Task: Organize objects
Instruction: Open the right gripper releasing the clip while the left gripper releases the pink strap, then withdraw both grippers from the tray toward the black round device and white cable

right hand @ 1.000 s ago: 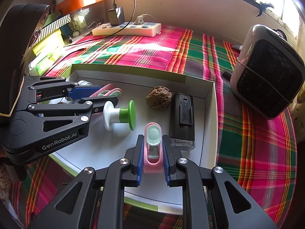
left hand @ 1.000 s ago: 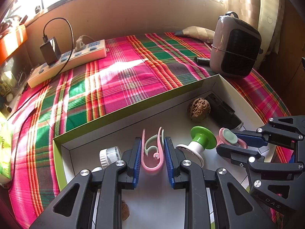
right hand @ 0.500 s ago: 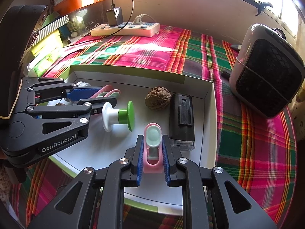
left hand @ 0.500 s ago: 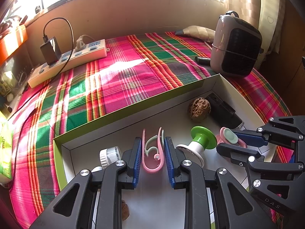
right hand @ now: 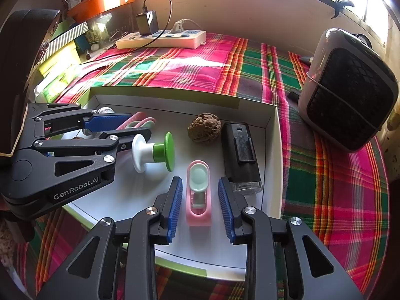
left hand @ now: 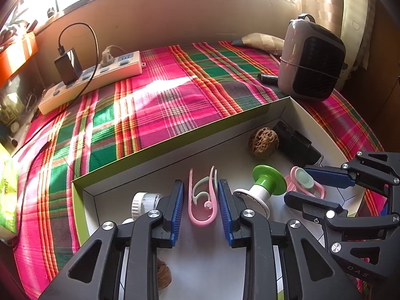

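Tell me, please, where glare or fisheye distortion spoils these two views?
Left wrist view: windows blown out, a sun patch glares on the plaid cloth, box wall bows. Right wrist view: window corner washed out, cloth glare near the power strip; edges curve.

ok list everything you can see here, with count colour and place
box: 1, white inside, green outside, on the cloth
pink clip: 1, pink and pale green, in box, between left claw pads
pink holder: 1, pink and mint, in box, between right claw pads
knob: 1, white and green, box middle
walnut: 1, brown, box rear
black case: 1, black, box right side
white cap: 1, white, box left
cloth: 1, plaid pink and green
power strip: 1, white, rear
heater: 1, grey-black, right
left claw: 1, black, blue pads, opening
right claw: 1, black, blue pads, opening
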The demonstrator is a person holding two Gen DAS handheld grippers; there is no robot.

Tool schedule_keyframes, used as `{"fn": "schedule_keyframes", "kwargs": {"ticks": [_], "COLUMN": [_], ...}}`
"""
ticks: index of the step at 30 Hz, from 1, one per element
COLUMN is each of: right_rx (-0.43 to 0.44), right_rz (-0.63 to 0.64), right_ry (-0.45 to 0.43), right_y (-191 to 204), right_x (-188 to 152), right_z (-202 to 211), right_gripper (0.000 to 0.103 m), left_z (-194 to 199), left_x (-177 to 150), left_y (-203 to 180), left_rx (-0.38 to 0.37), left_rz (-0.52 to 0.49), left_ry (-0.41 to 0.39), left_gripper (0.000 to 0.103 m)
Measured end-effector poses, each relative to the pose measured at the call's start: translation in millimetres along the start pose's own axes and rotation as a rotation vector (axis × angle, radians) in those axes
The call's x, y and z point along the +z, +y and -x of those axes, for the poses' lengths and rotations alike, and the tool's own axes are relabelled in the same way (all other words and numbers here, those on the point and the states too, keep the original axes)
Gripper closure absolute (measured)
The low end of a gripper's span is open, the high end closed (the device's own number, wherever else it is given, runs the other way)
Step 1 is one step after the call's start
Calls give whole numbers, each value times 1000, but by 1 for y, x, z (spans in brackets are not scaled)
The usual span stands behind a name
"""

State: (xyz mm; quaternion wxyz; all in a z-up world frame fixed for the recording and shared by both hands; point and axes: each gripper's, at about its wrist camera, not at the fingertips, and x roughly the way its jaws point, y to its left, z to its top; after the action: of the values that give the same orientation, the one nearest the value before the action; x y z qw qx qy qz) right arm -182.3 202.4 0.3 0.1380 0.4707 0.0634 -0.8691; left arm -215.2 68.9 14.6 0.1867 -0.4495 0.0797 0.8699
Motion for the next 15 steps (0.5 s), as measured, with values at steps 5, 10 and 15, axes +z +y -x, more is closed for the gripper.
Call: {"fn": "schedule_keyframes", "kwargs": {"ticks": [5,10,15], "right_rx": [0,-1,-9], "right_rz": [-3,-2,-4], "right_ry": [-1,-4,-13], "right_y": [1,1,2], "right_x": [0,-1,-2], "right_z": [0,2,6], "right_gripper": [65,60,56], "left_z": [1,4,15], "left_x": [-2,-4,-6], "left_y": [1,-1,-5], "left_rx": [0,17,72], "left_rz": [5,12,0], "left_ry": [2,2,-36], "left_gripper": [74,72,69]}}
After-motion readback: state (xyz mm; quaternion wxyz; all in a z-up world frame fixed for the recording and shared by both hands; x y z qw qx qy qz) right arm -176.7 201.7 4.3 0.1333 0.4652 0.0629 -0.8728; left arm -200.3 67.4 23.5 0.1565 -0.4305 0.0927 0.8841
